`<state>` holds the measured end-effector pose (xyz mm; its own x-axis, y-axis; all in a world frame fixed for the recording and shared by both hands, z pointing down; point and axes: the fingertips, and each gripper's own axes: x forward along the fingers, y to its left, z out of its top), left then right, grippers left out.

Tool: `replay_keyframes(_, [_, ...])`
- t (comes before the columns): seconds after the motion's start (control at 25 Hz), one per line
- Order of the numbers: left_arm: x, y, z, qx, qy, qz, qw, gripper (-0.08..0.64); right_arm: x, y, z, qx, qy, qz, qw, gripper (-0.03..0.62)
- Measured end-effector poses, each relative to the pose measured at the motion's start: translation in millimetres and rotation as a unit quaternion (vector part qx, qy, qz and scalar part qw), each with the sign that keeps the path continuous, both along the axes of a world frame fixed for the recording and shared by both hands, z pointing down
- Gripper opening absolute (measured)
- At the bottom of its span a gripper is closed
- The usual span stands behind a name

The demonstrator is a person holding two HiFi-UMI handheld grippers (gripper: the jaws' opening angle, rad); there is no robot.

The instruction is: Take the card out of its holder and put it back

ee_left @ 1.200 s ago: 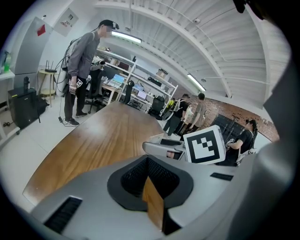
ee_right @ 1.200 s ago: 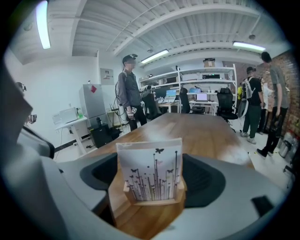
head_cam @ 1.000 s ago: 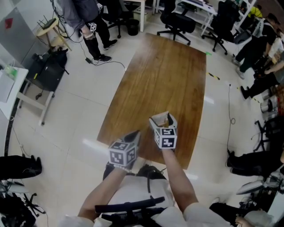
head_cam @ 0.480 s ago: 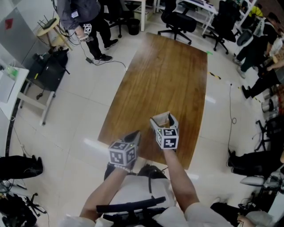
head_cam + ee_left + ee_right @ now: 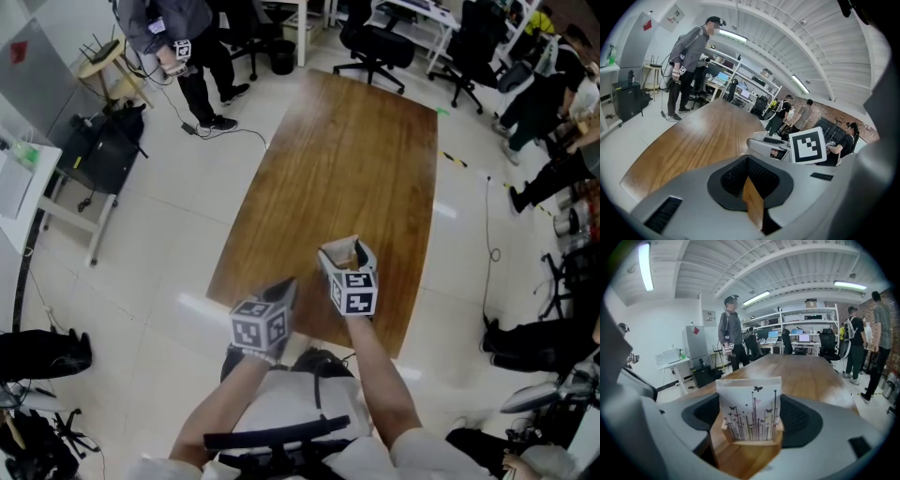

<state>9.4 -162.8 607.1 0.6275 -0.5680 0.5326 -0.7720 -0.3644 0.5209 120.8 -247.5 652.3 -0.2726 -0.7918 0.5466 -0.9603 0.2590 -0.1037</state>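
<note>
- The card (image 5: 749,405), white with printed stems and butterflies, stands upright in its wooden holder (image 5: 752,439). It is not out yet, so this looks like the opening step: getting hold for the pull.
- The holder sits on the near end of the wooden surface (image 5: 347,150), close to the edge by the person.
- The right claw (image 5: 345,251) is spread wide, with card and holder dead centre between its jaws at 12 o'clock in the right gripper view. One pad lies at 9 o'clock of the card and one at 3 o'clock, right by its side edges.
- Those jaws have just been closing in, and I judge the pads are not pressing yet.
- Next move, as I read it: finish the squeeze on the card's edges, not the holder's, then lift straight toward 12 o'clock so the slot lets go cleanly.
- The left claw (image 5: 750,180) hangs at 8 o'clock of the right one in the head view. It is pressed together, pinching nothing and well placed to steady the holder.
</note>
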Motion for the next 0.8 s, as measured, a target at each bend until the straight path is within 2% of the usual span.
replay_keyframes(0.8, [3,6,-3,0.000,0.008,-0.001,1.0000,-0.009,6,0,-17,0.022,-0.007,-0.001,1.000,0.419])
